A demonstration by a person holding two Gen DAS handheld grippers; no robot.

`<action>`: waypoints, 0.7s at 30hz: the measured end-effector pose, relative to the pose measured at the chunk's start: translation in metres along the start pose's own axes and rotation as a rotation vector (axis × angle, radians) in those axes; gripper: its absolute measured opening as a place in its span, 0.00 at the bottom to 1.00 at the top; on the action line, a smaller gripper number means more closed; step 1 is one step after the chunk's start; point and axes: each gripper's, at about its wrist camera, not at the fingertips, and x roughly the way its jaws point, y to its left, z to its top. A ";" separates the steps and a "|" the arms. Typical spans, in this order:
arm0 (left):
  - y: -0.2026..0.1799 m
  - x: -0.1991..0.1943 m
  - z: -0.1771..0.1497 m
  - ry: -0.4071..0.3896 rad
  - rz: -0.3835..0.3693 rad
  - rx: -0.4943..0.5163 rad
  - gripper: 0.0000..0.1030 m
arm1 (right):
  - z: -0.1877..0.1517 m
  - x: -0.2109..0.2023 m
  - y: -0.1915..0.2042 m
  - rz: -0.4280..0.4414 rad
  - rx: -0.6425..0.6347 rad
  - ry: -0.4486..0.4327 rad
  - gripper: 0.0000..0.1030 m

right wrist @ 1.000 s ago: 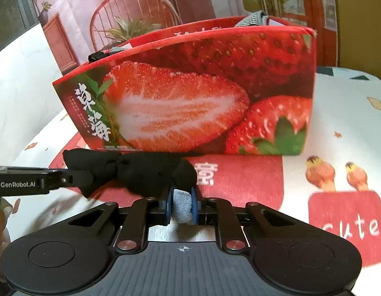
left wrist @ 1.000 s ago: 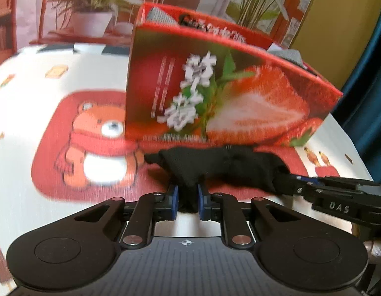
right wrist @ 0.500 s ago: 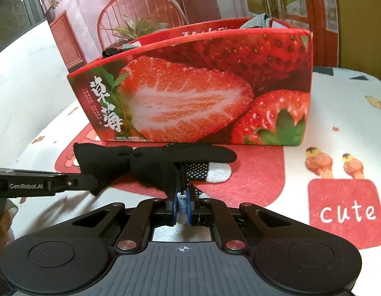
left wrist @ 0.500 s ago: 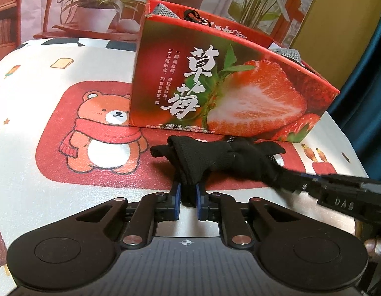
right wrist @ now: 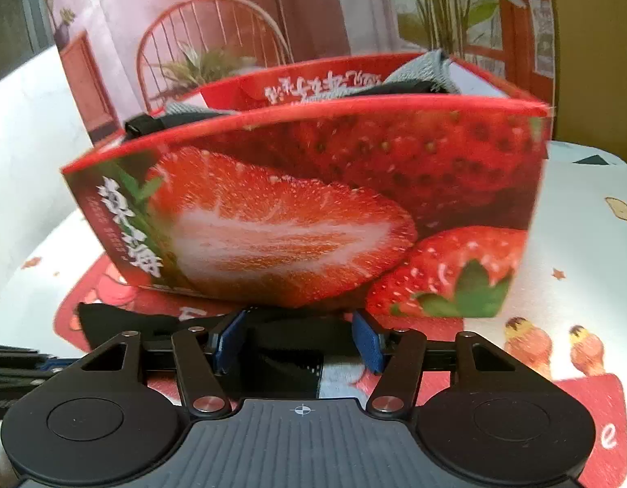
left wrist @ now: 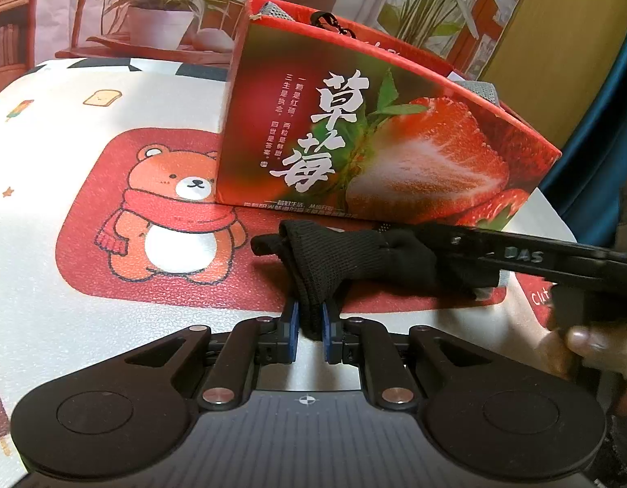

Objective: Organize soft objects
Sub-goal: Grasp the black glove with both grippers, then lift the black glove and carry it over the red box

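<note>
A black knit glove (left wrist: 354,258) lies on the table in front of the red strawberry box (left wrist: 378,150). My left gripper (left wrist: 310,327) is shut on the glove's near edge. My right gripper (right wrist: 299,343) is open, its blue pads (right wrist: 368,345) wide apart over the glove (right wrist: 280,335) and its grey-white part (right wrist: 339,380). In the left wrist view the right gripper's fingers (left wrist: 524,254) reach in from the right over the glove. The box (right wrist: 313,211) holds grey and black soft items (right wrist: 415,69).
The table wears a cartoon cloth with a bear patch (left wrist: 171,211) and a "cute" patch (right wrist: 597,427). A chair (right wrist: 207,40) and potted plants (left wrist: 163,4) stand behind the table. A blue curtain (left wrist: 606,154) hangs at the right.
My right gripper has opened and let go of the glove's grey part, and moved closer to the box. My left gripper stays shut on the glove.
</note>
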 end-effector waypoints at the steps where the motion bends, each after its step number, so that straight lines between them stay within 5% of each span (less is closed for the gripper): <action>1: 0.000 0.000 0.000 0.000 -0.001 0.000 0.13 | 0.001 0.006 0.000 0.000 -0.001 0.016 0.57; 4: 0.001 0.000 0.000 -0.002 -0.005 -0.003 0.13 | 0.000 0.012 0.005 -0.002 -0.027 0.025 0.56; 7: 0.002 0.001 0.000 -0.004 -0.004 -0.004 0.13 | -0.003 0.009 0.009 0.034 -0.047 0.040 0.34; 10: 0.001 0.001 0.000 -0.004 -0.002 -0.002 0.12 | -0.008 0.004 0.010 0.060 -0.025 0.052 0.24; 21: -0.004 -0.005 -0.001 0.011 0.004 0.005 0.10 | -0.024 -0.022 0.000 0.119 0.070 0.072 0.14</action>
